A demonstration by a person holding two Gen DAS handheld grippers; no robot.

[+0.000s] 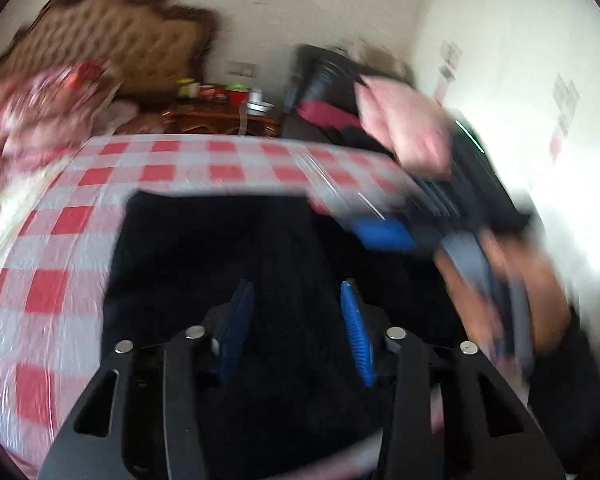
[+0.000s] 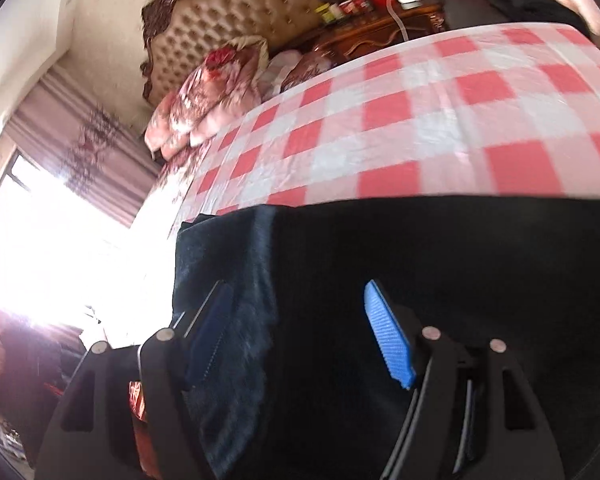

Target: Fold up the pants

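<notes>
Seemingly mid-fold: the black pants [image 1: 228, 256] lie on the checked bench [image 1: 60, 216]. Both the left tool [image 1: 296, 300] and the right tool [image 2: 296, 312] hover gaping over the pants, gripping nothing. Next, each needs an edge of the pants to pinch.

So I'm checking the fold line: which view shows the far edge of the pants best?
The left wrist view: the pants show their whole far edge and left corner against the checked cloth. The right wrist view shows only part of that edge, nearer and blurred.
</notes>
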